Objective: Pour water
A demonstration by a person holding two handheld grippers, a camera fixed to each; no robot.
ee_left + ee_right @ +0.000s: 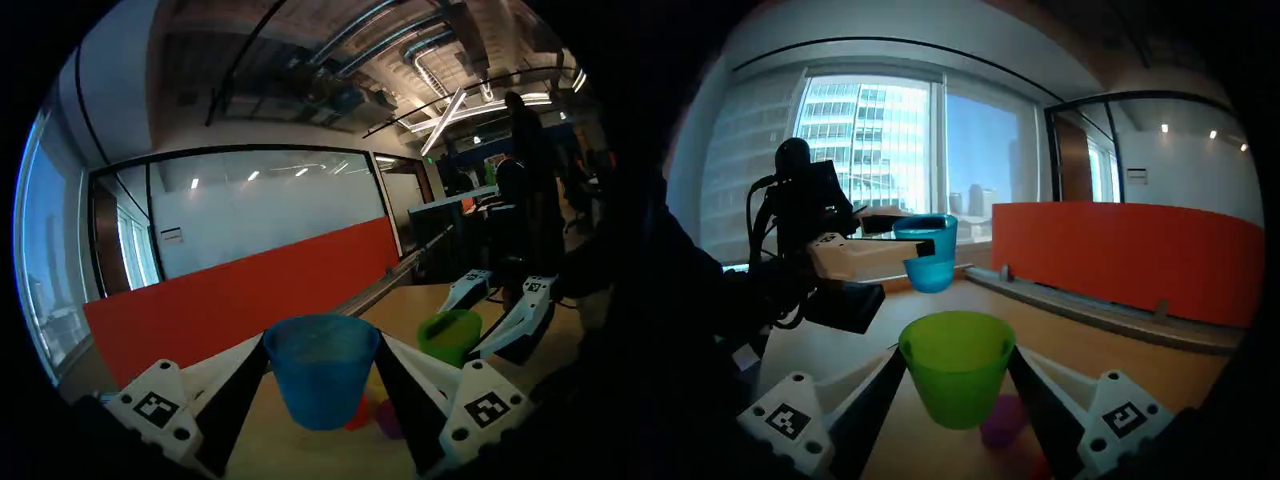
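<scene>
Left gripper view: left gripper (pixel 322 350) is pinching the blue cup (pixel 322 380). Both black finger pads (pixel 250 376) press on its sides just under the rim. The cup is upright and sits dead centre between the fingers, with its mouth facing up. Can't tell what's inside it. It hangs clear above the table (pixel 416 302).

Right of it and farther off is the right gripper (pixel 462 330), clamped on the green cup (pixel 448 338). The green cup is also upright and sits lower in frame than the blue cup's rim. The two cups are near each other but apart.

Small coloured pieces lie on the table below the blue cup, one red (pixel 364 414) and one purple (pixel 390 420). Behind is an orange panel (pixel 240 300), and a person (pixel 530 160) stands in the background.

Right gripper view: the right gripper (pixel 958 356) has its fingers closed on the green cup (pixel 958 384), one pad on each side. The cup is upright and centred between them, above the table (pixel 1088 336). The purple piece (pixel 1004 420) is on the table just behind and below it.

The left gripper (pixel 926 250) comes in from the left, held by a person's hand, and grips the blue cup (pixel 930 274). The blue cup is higher than the green cup and beyond it, slightly left of its centre, not touching. It looks roughly level. A window (pixel 872 160) is behind it, and the orange panel (pixel 1128 256) is to the right.
</scene>
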